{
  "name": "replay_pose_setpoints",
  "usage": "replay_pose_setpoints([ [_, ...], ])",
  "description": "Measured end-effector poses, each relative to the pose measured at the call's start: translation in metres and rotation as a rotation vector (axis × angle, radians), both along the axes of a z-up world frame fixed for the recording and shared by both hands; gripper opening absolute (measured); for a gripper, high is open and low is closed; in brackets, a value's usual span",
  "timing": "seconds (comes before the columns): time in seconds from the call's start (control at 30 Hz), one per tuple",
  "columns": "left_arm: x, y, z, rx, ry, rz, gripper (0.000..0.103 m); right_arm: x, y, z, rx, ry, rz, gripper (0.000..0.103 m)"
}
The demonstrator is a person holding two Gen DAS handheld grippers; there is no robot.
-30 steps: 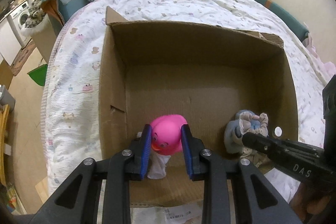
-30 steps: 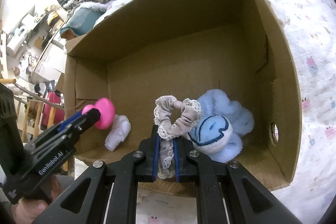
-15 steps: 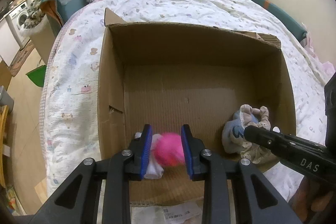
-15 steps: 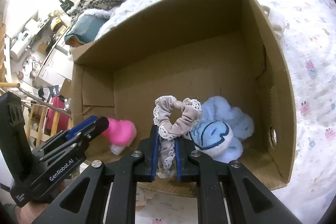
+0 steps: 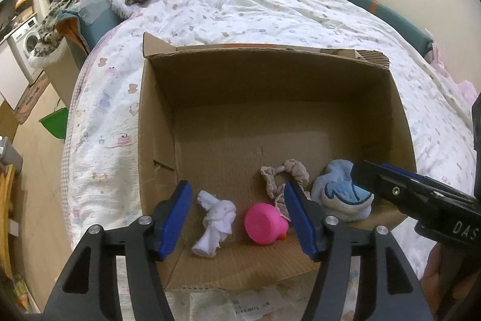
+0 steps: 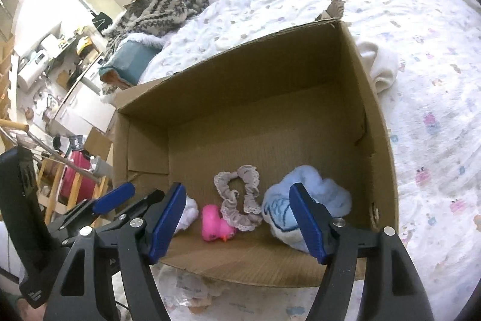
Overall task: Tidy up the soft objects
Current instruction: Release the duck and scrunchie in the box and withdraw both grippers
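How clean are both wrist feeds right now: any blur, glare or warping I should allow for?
Left wrist view: sharp, evenly lit; fisheye bows the cardboard box walls, corners vignetted black, pink duck crisp. Right wrist view: also sharp; the upper-left room is washed out by bright light, box interior shaded but the scrunchie still reads clearly.

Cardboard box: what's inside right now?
Four things lie on the floor of the cardboard box: white cloth bundle, pink rubber duck, beige scrunchie, light blue plush. The plush's underside and anything beneath it are hidden.
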State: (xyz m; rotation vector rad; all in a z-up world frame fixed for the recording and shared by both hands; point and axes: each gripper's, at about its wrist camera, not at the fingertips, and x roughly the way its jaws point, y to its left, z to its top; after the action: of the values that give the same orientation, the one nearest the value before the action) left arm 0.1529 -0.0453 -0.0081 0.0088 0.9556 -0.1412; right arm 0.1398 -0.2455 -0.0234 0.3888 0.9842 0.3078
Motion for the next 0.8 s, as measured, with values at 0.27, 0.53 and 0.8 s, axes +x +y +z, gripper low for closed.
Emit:
replay_pose_setpoints([
  [0.27,-0.010,0.003,0.011,-0.025,-0.026,0.014,0.061,-0.011,-0.006,0.012,-0.027,-0.022,-0.019,0.075],
  [0.53,-0.029,0.006,0.021,0.023,-0.044,0.050,0.061,-0.030,-0.010,0.026,-0.067,-0.043,-0.038,0.075],
  [0.8,-0.058,0.015,0.032,0.022,-0.059,0.064,0.061,-0.056,-0.014,0.028,-0.069,-0.034,-0.049,0.075],
])
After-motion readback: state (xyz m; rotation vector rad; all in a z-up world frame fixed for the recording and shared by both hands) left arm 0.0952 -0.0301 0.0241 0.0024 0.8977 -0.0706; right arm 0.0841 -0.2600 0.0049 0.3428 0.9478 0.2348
